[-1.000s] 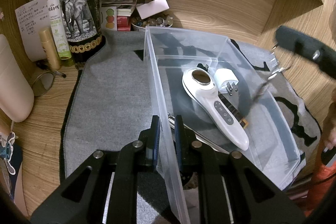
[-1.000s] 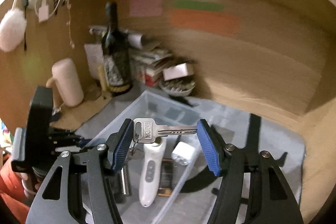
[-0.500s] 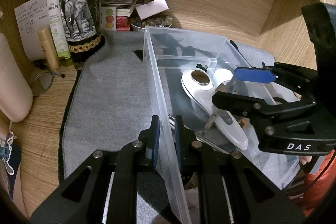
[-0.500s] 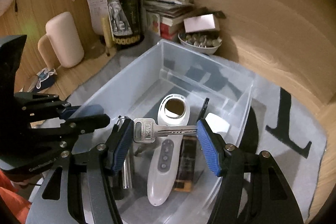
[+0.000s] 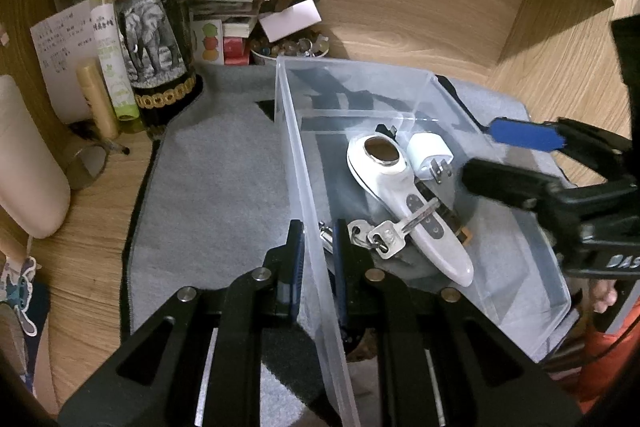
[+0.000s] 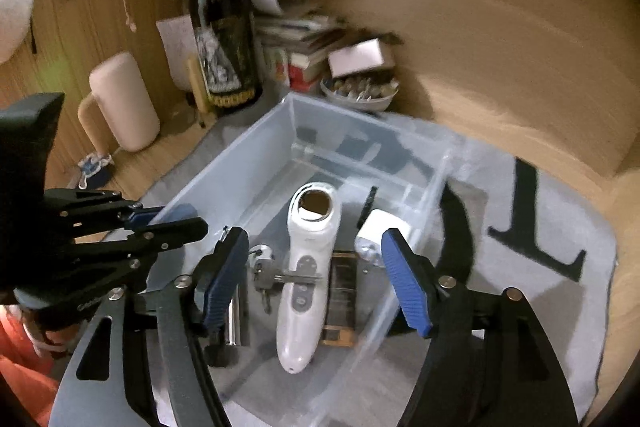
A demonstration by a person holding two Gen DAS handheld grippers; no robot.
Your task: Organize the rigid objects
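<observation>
Keys dropped into the clear bin [image 5: 436,83], little visibly left outside.
The left gripper [image 5: 317,259] clamps the bin's wall; the right gripper [image 6: 312,267] is opening, empty, above the keys [image 6: 280,279] lying across the white handheld device [image 6: 306,267].

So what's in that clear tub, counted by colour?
White: 2, handheld device and plug adapter
Silver metal: 2, key bunch and cylinder
Dark brown: 1, flat bar
Black: 1, small piece
Total: 6 in the tub
</observation>
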